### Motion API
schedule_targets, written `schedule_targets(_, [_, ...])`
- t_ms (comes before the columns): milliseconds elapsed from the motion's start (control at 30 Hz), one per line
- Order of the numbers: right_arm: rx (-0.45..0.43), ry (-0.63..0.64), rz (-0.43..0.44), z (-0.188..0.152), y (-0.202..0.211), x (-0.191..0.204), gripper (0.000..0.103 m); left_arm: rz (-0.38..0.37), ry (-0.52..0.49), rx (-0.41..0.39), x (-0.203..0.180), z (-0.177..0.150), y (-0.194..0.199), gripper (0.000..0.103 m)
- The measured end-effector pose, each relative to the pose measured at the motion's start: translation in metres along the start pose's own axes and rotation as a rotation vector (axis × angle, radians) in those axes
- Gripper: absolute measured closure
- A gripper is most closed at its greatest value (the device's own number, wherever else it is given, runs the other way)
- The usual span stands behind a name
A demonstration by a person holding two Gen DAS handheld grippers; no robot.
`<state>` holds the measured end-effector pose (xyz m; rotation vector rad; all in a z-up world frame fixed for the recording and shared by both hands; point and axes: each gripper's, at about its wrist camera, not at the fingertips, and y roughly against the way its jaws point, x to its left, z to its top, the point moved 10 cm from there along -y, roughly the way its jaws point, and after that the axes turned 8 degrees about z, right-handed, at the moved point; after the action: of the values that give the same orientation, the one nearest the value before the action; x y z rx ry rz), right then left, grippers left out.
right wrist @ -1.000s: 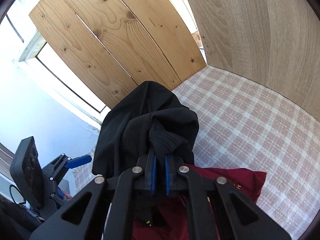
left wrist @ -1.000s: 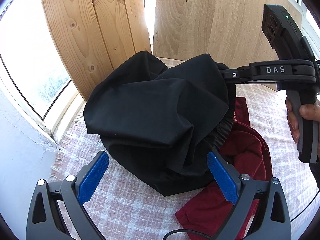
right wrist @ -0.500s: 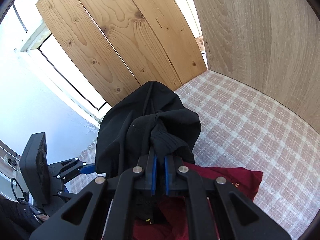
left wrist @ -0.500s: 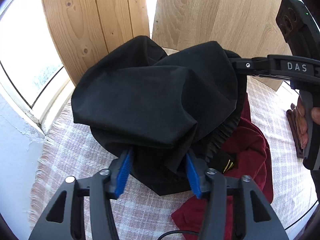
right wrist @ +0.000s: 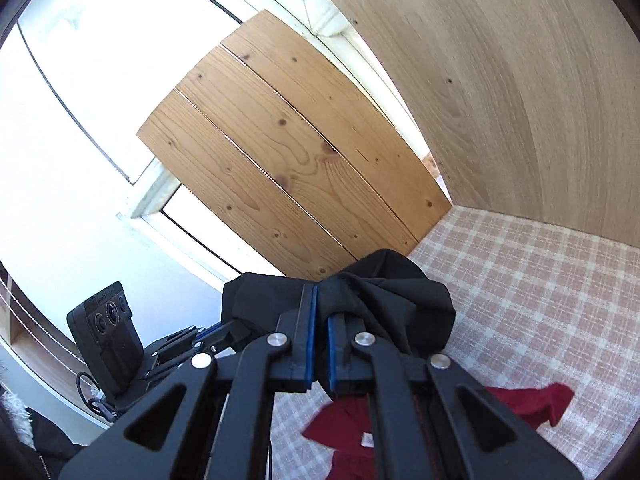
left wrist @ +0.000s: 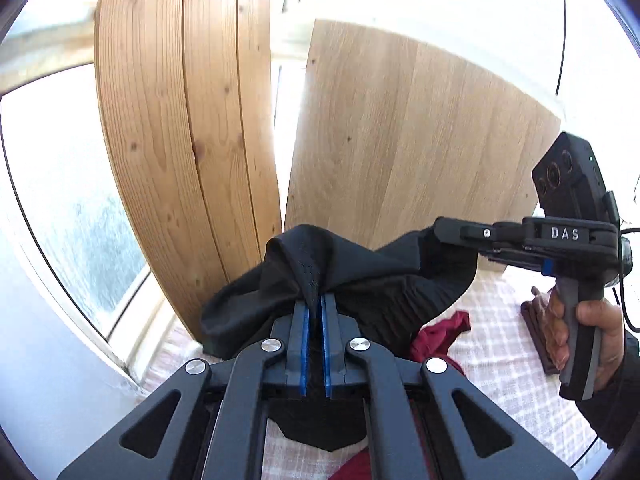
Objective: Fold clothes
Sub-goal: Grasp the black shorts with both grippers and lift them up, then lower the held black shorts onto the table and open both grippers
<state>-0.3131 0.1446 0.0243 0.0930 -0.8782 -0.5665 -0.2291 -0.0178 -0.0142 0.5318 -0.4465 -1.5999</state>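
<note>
A black garment hangs lifted in the air between my two grippers. My left gripper is shut on a fold of its edge. My right gripper is shut on another part of it; it also shows in the left wrist view, gripping the cloth at the right. A dark red garment lies crumpled on the checked cloth below; it also shows in the left wrist view.
A pink-and-white checked cloth covers the surface. Wooden boards and a wooden panel stand at the back against bright windows. A dark flat object lies on the cloth near the right hand.
My left gripper closed on the black garment's lower edge and lifted it. Both grippers rose, raising the garment off the red one.
</note>
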Motion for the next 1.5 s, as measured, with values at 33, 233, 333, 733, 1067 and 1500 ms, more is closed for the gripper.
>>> schedule_targets(33, [-0.026,0.022,0.012,0.009,0.008,0.016,0.098,-0.009,-0.006,-0.046,-0.002,0.018,0.015,0.099])
schedule_targets(233, [-0.184,0.176,0.053,0.054,0.081,0.117,0.098,-0.074,-0.092,-0.277,-0.036,0.104,0.1,0.099])
schedule_targets(333, [-0.268,0.237,0.034,0.061,0.133,0.161,0.098,-0.146,-0.136,-0.358,-0.065,0.128,0.151,0.099])
schedule_targets(733, [-0.453,0.276,-0.282,-0.022,0.327,0.233,0.098,-0.528,-0.316,-0.264,-0.204,0.076,0.243,0.099])
schedule_targets(1067, [-0.129,-0.102,-0.72,-0.171,0.34,0.04,0.097,-0.525,-0.377,0.149,-0.224,-0.077,0.15,0.092])
schedule_targets(1500, [0.218,-0.202,-0.86,-0.217,0.305,-0.081,0.056,-0.126,-0.591,0.381,-0.13,-0.165,-0.015,0.056])
